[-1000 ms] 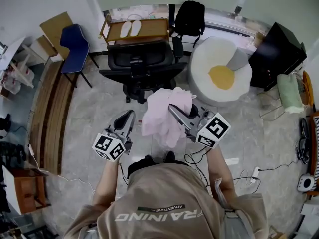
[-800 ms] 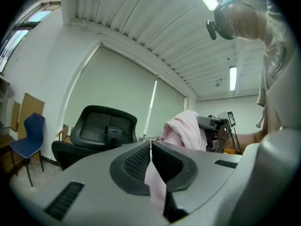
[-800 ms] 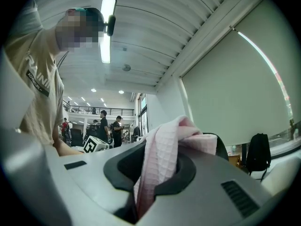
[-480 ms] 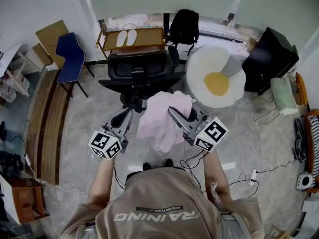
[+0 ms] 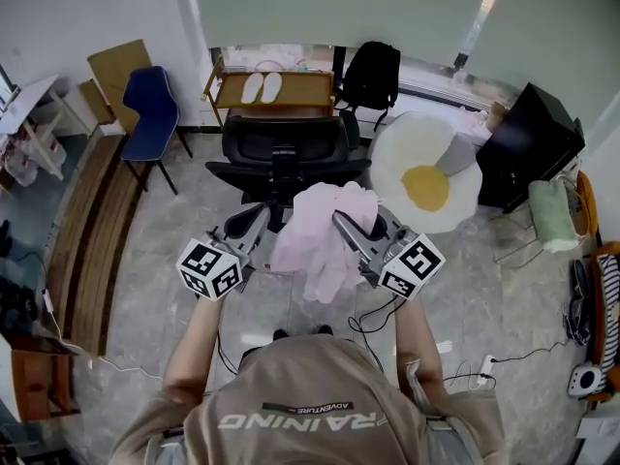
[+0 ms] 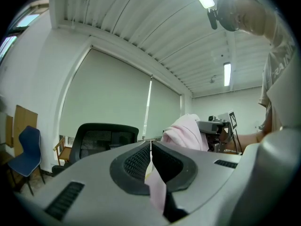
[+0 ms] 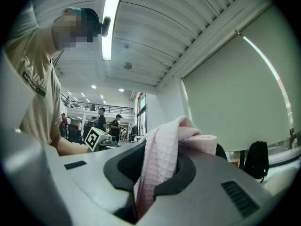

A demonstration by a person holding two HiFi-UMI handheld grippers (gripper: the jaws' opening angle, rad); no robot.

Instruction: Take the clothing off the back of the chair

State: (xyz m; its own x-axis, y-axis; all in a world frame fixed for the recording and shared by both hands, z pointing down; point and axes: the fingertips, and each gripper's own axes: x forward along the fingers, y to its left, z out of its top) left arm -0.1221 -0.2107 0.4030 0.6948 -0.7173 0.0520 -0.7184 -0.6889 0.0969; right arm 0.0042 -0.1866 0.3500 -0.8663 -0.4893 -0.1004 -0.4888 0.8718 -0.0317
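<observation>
Both hand-held grippers are closed on the same pink garment [image 5: 318, 245]. The left hand-held gripper [image 5: 260, 215] has its jaws almost together, and the left gripper view shows only a thin fold of the pink cloth pinched between them. The right hand-held gripper [image 5: 341, 221] holds a thicker bunch of the waffle-textured cloth, so its jaws stand a little apart around it.

The garment hangs in the air between the two grippers, in front of the person and above the floor, and its lower part droops freely. The black office chair [image 5: 281, 141] stands just beyond it. Its backrest looks bare, and as far as the head view shows, the cloth does not touch the chair anywhere.

I judge that the main part of the task is done, because the clothing is off the back of the chair. What may be left is to carry it away and put it down somewhere, though the task names no place for this. The left grip takes very little cloth, so that edge could slip out if the garment is pulled.
</observation>
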